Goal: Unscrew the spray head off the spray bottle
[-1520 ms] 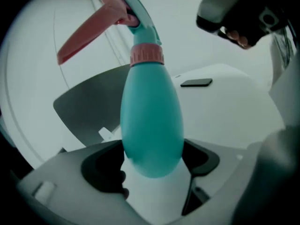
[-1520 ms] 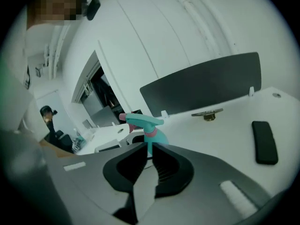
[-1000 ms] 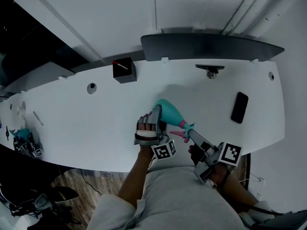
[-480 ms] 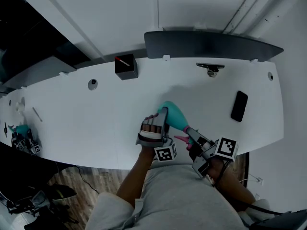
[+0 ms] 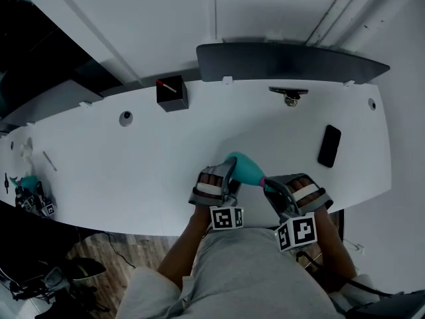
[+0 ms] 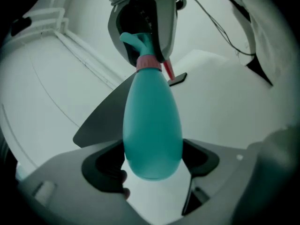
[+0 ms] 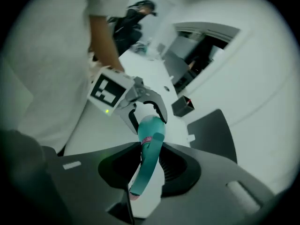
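Spray bottle [image 5: 244, 167]: teal and pear-shaped, held over the near edge of the table between the two claws. Its fat base points left and its neck points right.
Forearms: both come up from the bottom of the head view, on either side of the person's light shirt [image 5: 246, 278].
Left hand [image 5: 211, 181]: knuckles up, wrapped round its handle just left of the bottle.
Left claw [image 6: 152, 158]: jaws stand wide and are clenched on the bottle's rounded base, one pad on each flank.
Right hand [image 5: 305, 193]: knuckles up, just right of the bottle's neck and facing the left hand.
Right claw [image 7: 150, 161]: its jaws have just been closing. They are grasping the spray head, which stands between the pads.
Spray head [image 7: 146, 165]: teal, with a pink collar [image 6: 149, 62] and a pink trigger [image 6: 168, 70]. It is seated on the bottle's neck, not yet off.
Table [image 5: 133, 165]: white, with a curved near edge.
Phone [image 5: 329, 146]: dark, lying flat to the right, well apart from the hands.
Black box [image 5: 172, 95]: stands at the far side, left of centre.
Dark panel [image 5: 285, 62]: lies along the table's far edge.
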